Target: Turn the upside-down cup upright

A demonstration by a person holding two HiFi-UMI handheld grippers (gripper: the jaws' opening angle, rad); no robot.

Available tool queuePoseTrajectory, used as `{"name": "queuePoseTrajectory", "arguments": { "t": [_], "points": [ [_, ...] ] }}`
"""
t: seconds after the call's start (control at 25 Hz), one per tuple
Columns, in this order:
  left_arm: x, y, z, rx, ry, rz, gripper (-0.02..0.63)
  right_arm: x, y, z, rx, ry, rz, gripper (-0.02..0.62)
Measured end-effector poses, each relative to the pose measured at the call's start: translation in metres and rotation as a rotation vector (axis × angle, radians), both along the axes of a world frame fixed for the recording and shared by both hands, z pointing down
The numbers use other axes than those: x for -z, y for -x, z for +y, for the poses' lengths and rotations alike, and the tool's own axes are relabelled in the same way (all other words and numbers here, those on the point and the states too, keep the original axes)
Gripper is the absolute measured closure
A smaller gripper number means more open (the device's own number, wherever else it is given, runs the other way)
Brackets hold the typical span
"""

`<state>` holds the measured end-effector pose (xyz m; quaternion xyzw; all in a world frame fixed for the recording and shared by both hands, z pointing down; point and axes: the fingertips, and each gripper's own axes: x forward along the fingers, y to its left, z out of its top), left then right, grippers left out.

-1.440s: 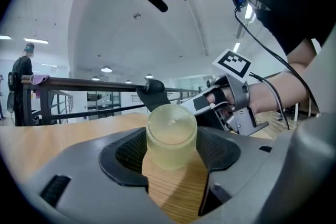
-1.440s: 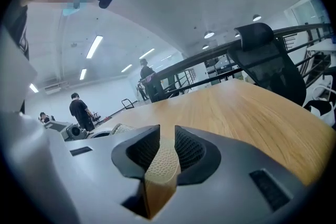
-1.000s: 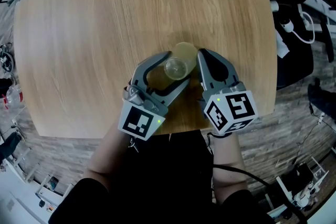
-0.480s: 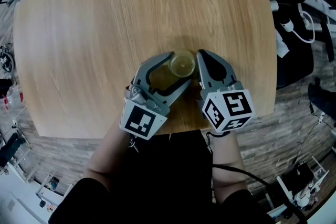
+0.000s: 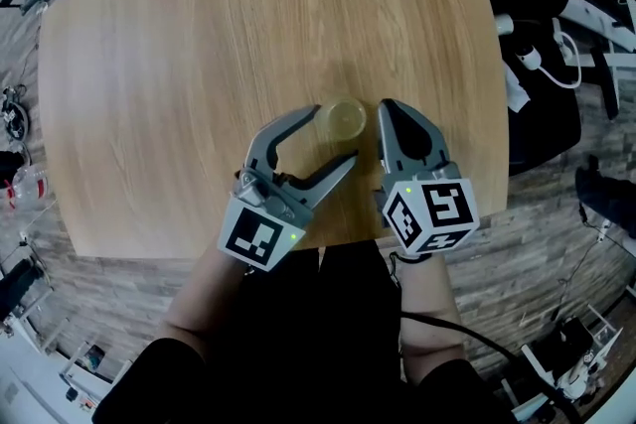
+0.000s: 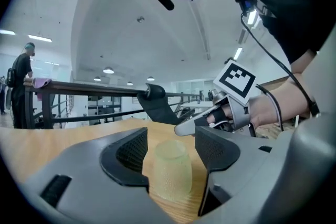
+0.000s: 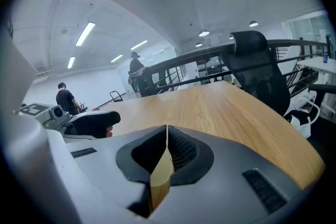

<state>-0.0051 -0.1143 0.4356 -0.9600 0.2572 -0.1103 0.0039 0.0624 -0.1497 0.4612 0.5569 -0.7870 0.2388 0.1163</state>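
A yellowish translucent cup (image 5: 345, 120) stands on the wooden table (image 5: 248, 25), just past the tips of my left gripper (image 5: 334, 135). In the left gripper view the cup (image 6: 170, 168) has its narrow end up and its wide end on the wood, with a gap to each pad. The left jaws are wide open and touch nothing. My right gripper (image 5: 383, 104) is shut and empty, its tip close beside the cup's right side. The same gripper (image 6: 181, 127) points in from the right in the left gripper view. In its own view the right gripper (image 7: 166, 136) shows its pads pressed together.
The table's near edge (image 5: 328, 248) runs under both hands. A black office chair (image 7: 257, 60) stands past the table's right side, and cables (image 5: 556, 55) lie on the floor there. People (image 7: 137, 73) stand far off by a railing.
A second ago the cup leaned tilted between the left jaws and the right tip. Now it stands on the table, and both grippers have lifted slightly off it.
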Motion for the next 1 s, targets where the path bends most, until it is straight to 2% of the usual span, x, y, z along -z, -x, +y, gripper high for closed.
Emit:
{"name": "queuePoseTrajectory", "arguments": {
  "t": [0.04, 0.24, 0.32, 0.44, 0.6, 0.84, 1.0],
  "points": [
    [0.008, 0.001, 0.001, 0.013, -0.008, -0.001, 0.323, 0.011, 0.001, 0.002, 0.001, -0.017, 0.006, 0.575],
    [0.061, 0.016, 0.0, 0.134, -0.071, 0.025, 0.526, 0.084, 0.016, 0.014, -0.003, -0.17, 0.032, 0.577],
    [0.085, 0.022, 0.003, 0.178, -0.106, 0.035, 0.588, 0.115, 0.022, 0.022, -0.01, -0.243, 0.038, 0.58],
    [0.118, 0.028, 0.01, 0.21, -0.159, 0.059, 0.597, 0.156, 0.03, 0.038, -0.009, -0.33, 0.047, 0.581],
    [0.146, 0.039, 0.027, 0.288, -0.091, 0.174, 0.598, 0.192, 0.037, 0.064, 0.0, -0.398, 0.065, 0.581],
    [0.177, 0.048, 0.061, 0.334, -0.057, 0.17, 0.598, 0.229, 0.049, 0.107, 0.01, -0.46, 0.098, 0.581],
    [0.203, 0.043, 0.078, 0.338, -0.105, 0.162, 0.598, 0.256, 0.058, 0.13, 0.044, -0.53, 0.134, 0.581]
  ]
}}
